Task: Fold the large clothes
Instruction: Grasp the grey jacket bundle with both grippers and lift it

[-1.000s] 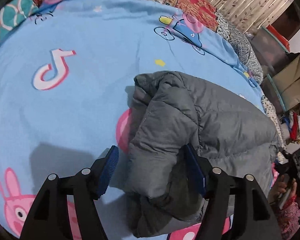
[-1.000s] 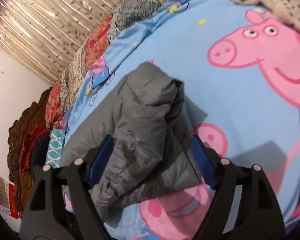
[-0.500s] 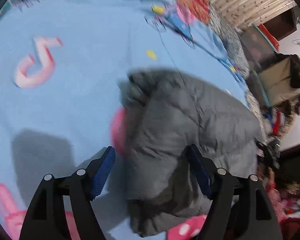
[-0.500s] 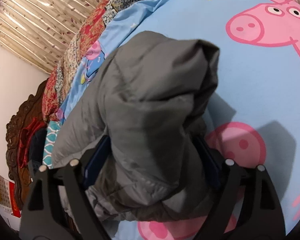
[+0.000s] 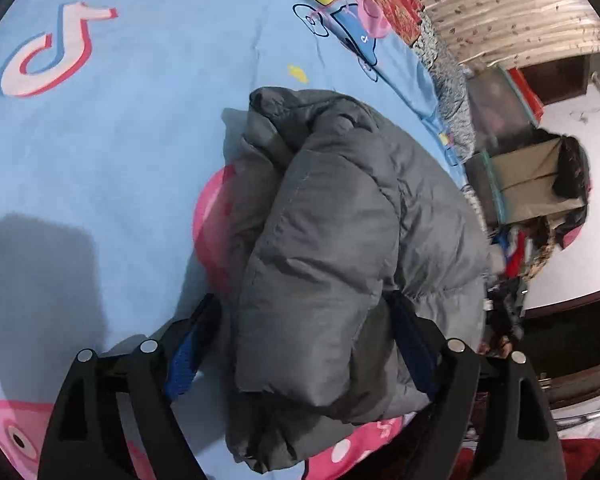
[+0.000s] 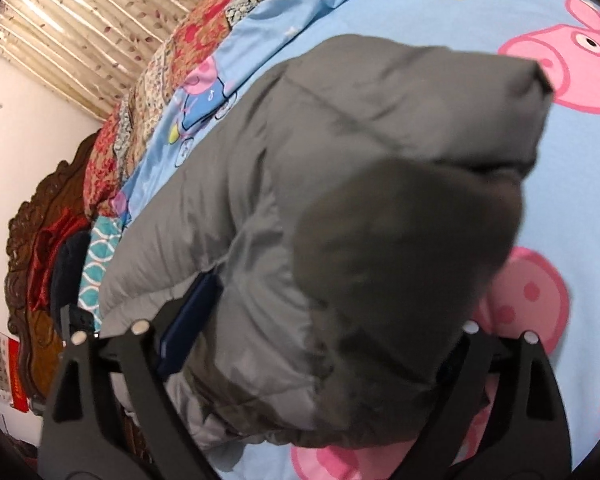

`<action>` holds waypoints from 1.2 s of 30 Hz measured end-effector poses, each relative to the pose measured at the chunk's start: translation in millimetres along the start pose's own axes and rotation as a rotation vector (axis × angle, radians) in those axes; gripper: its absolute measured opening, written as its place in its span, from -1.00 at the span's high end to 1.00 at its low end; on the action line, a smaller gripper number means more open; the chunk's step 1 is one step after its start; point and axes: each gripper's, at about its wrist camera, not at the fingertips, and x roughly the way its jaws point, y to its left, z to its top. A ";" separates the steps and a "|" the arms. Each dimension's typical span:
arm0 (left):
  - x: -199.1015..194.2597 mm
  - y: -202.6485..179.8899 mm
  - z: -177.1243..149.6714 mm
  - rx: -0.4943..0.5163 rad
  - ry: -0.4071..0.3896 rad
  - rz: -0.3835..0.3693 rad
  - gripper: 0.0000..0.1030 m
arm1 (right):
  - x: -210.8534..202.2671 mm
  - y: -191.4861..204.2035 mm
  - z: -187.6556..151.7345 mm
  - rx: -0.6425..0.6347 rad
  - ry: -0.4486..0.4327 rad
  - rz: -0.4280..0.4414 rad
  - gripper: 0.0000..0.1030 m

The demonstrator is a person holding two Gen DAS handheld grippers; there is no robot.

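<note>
A grey puffer jacket (image 5: 340,240) lies folded in a thick bundle on the blue cartoon bedsheet (image 5: 120,140). My left gripper (image 5: 304,344) is open, its jaws straddling the bundle's near end with the padding bulging between the blue pads (image 5: 184,364). In the right wrist view the same jacket (image 6: 360,220) fills the frame. My right gripper (image 6: 320,344) is open wide around its other end; the left pad (image 6: 188,320) shows, the right one is hidden by fabric. The fabric is not squeezed.
The bed runs on past the jacket with a patterned quilt (image 6: 140,100) along its far edge. Curtains (image 5: 500,0), storage boxes (image 5: 532,184) and piled clothes stand beyond the bed. A carved wooden headboard (image 6: 32,240) is at the left of the right wrist view.
Both grippers have pushed forward over the jacket's ends, so the bundle now sits deep between each pair of jaws. The jaws have stayed open.
</note>
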 end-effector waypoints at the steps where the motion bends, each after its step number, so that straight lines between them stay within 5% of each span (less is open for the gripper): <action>1: 4.3 -7.1 -0.5 0.018 0.007 0.028 -0.86 | 1.7 0.2 0.0 -0.004 0.002 -0.002 -0.75; 4: 19.2 -33.2 -2.4 0.083 0.027 0.064 -0.90 | 8.1 7.3 1.3 -0.034 0.017 -0.011 -0.69; 6: 21.6 -42.7 -2.5 0.071 0.011 0.055 -0.86 | 10.5 17.1 1.0 -0.051 0.044 0.038 -0.36; 7: 20.8 -44.5 -0.5 0.061 0.000 0.041 -0.73 | 11.2 22.5 0.8 -0.055 0.052 0.058 -0.13; 9: 12.6 -51.0 2.9 0.045 -0.035 0.011 -0.13 | 6.7 39.3 1.1 -0.099 0.043 0.066 0.21; 11: 5.4 -56.1 7.3 0.036 -0.067 0.005 0.13 | -0.2 54.2 4.2 -0.133 0.019 0.085 0.50; 13: -7.2 -61.3 13.0 0.038 -0.104 0.001 0.21 | -9.0 71.5 10.1 -0.170 -0.016 0.103 0.58; 20: -81.2 -84.6 47.2 0.116 -0.291 0.029 0.24 | -19.3 153.6 41.4 -0.366 -0.132 0.146 0.63; 27: -150.5 -71.4 102.6 0.103 -0.458 0.126 0.24 | 26.0 240.4 97.7 -0.477 -0.170 0.207 0.63; 32: -164.9 -53.7 146.4 0.068 -0.522 0.190 0.24 | 72.0 288.2 140.6 -0.516 -0.186 0.203 0.63; 36: -140.9 -36.1 180.7 0.028 -0.510 0.235 0.24 | 118.1 297.1 170.8 -0.514 -0.175 0.164 0.63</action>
